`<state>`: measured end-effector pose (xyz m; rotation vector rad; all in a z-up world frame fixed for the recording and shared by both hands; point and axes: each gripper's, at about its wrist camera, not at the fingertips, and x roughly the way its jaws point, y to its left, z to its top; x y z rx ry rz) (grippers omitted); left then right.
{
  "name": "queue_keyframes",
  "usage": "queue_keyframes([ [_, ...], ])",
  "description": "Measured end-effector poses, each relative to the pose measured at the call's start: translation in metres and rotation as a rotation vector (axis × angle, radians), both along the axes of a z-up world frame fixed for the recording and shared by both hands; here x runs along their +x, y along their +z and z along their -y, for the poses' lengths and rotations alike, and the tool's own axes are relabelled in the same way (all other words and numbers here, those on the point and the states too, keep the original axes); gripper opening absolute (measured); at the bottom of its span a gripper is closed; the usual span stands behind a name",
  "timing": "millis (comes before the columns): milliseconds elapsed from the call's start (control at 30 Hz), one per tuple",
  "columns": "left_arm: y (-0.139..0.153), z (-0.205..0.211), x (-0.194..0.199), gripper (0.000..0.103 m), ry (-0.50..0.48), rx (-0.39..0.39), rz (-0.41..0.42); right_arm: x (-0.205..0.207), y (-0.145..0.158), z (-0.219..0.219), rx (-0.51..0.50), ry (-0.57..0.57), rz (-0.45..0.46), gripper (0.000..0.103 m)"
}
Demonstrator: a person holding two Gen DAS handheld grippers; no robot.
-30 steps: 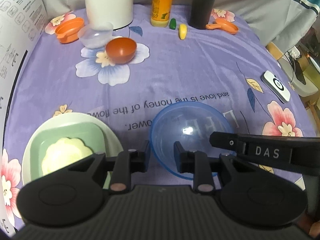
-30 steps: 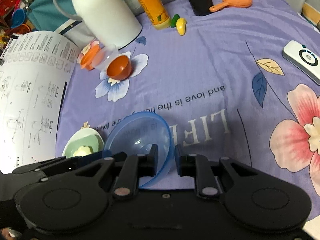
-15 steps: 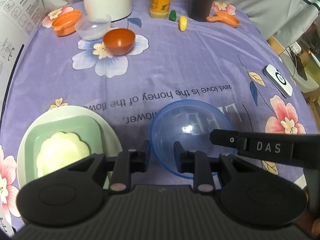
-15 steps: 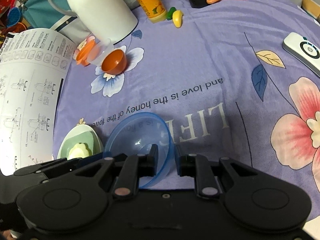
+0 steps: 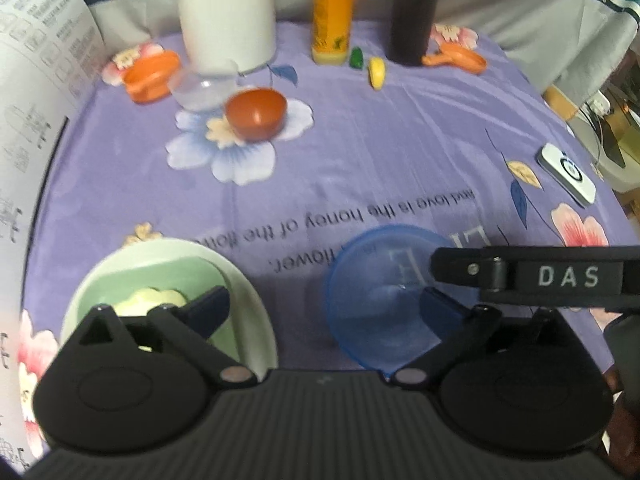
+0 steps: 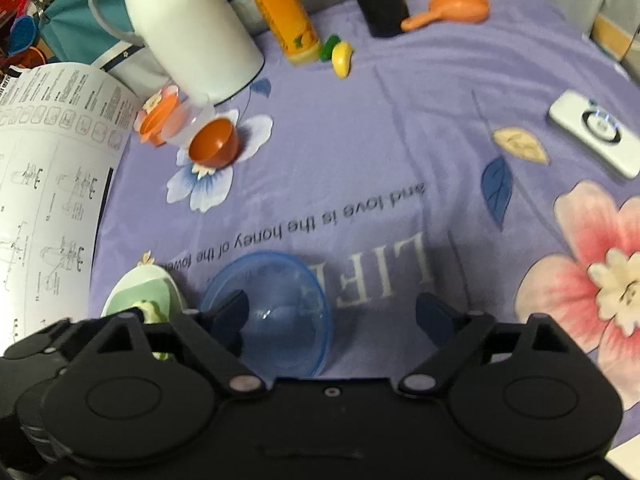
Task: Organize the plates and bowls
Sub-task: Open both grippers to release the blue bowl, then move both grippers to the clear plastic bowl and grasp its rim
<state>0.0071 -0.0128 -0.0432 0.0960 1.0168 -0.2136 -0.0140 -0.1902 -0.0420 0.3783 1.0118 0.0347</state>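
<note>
A clear blue bowl (image 5: pixel 376 300) (image 6: pixel 276 308) rests upright on the purple cloth between the two grippers. My left gripper (image 5: pixel 324 306) has its jaws opening wide. One finger hangs over the bowl and the other over the stack, and neither pad presses on anything. My right gripper (image 6: pixel 332 312) is opening too, its left finger above the bowl's rim. Left of the bowl a white plate (image 5: pixel 248 280) carries a green square plate (image 5: pixel 180 276) and a pale yellow flower-shaped dish (image 5: pixel 156 300). Farther back stand an orange bowl (image 5: pixel 256 112), a clear bowl (image 5: pixel 202 86) and an orange dish (image 5: pixel 150 74).
A white jug (image 5: pixel 228 12), an orange bottle (image 5: pixel 332 12) and a dark bottle (image 5: pixel 414 12) line the far edge, with an orange scoop (image 5: pixel 456 58) and small yellow and green pieces (image 5: pixel 376 70). A white device (image 5: pixel 566 174) lies at the right. A printed sheet (image 5: pixel 28 120) borders the left.
Both grippers stood nearly shut at the blue bowl's rim and have now swung wide open. The bowl lies on the cloth, and both hands stayed about where they were.
</note>
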Motion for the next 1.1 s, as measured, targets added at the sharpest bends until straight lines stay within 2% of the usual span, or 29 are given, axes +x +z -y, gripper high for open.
queue_keyframes([
  [67,0.005,-0.003,0.0,0.103,0.008,0.0,0.014,-0.001,0.004,0.003,-0.001,-0.015,0.02,0.103],
  [167,0.01,-0.008,-0.001,0.103,0.027,-0.005,0.039,-0.002,0.009,0.006,-0.006,-0.03,0.039,0.103],
  [533,0.012,-0.021,-0.002,0.103,0.056,-0.04,0.045,-0.005,0.01,0.006,-0.018,-0.047,0.044,0.103],
  [933,0.013,-0.044,0.0,0.103,0.099,-0.085,0.061,0.0,0.019,-0.008,-0.055,-0.007,0.046,0.103],
  [1100,0.016,-0.06,0.007,0.103,0.119,-0.08,0.084,0.01,0.027,-0.023,-0.064,0.024,0.055,0.103],
])
